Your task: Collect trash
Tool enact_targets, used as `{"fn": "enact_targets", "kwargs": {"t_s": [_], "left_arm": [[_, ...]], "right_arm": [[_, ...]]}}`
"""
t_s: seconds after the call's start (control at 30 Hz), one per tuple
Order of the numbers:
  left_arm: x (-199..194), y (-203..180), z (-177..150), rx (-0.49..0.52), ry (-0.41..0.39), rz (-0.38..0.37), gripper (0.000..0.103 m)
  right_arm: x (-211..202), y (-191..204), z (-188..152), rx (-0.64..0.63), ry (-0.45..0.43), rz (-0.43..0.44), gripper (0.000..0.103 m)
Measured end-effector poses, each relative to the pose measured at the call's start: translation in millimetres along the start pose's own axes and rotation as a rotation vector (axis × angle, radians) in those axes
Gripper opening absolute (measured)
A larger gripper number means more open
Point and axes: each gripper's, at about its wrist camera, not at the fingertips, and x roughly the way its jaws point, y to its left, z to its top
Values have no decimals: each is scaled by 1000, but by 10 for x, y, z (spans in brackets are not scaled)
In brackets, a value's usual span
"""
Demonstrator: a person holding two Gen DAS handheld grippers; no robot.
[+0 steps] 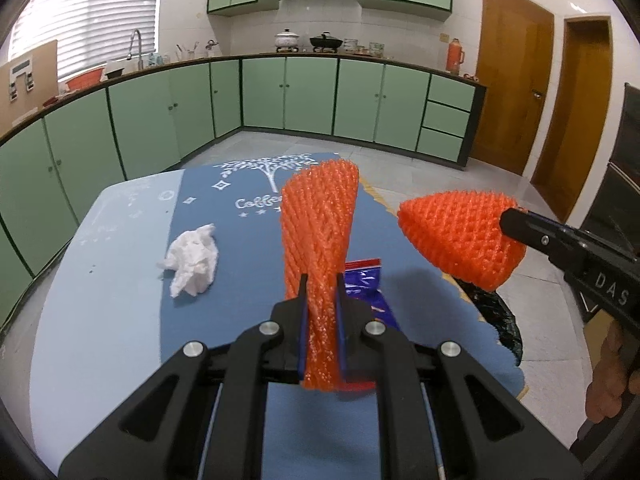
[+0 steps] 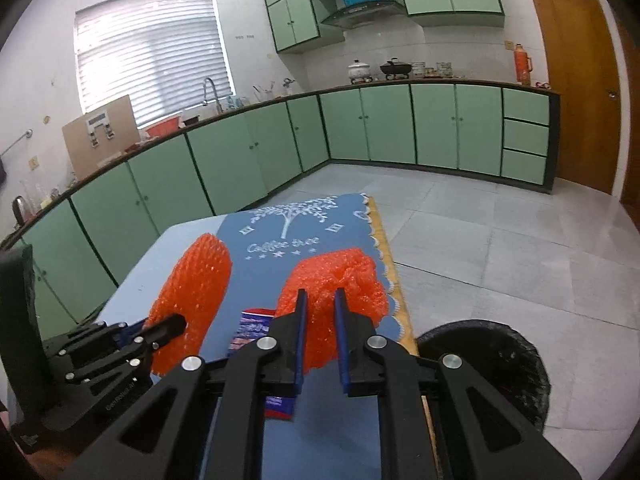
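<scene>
Each hand-held gripper grasps an orange foam net above the bench

The left hand-held gripper [image 1: 322, 280] is clenched on a net [image 1: 318, 228] that stands upright out of its fingers; the right hand-held gripper [image 2: 320, 294] is clenched on a second net [image 2: 336, 280], held off to the right of the left one. Left of the left gripper a crumpled tissue [image 1: 192, 260] lies on the blue bench [image 1: 100, 320]. Just behind the first net, a red-and-blue wrapper [image 1: 368, 284] lies on the cloth. Below and right of the right gripper, beside the bench edge, sits a bin with a black bag [image 2: 500, 352]
</scene>
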Motion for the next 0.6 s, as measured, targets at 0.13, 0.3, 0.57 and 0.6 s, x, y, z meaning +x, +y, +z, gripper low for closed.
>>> {"fn": "enact_targets", "kwargs": {"t_s": [0.13, 0.3, 0.57, 0.6], "left_arm": [[22, -144, 23, 17, -4, -25, 10], [74, -389, 82, 51, -18, -71, 10], [186, -927, 175, 116, -33, -158, 10], [207, -1008, 187, 125, -35, -171, 10]], "right_arm": [[-97, -124, -37, 11, -6, -33, 12], [-223, -381, -66, 45, -20, -89, 12], [-447, -833, -128, 98, -34, -181, 12], [-483, -899, -145, 105, -34, -195, 12]]}}
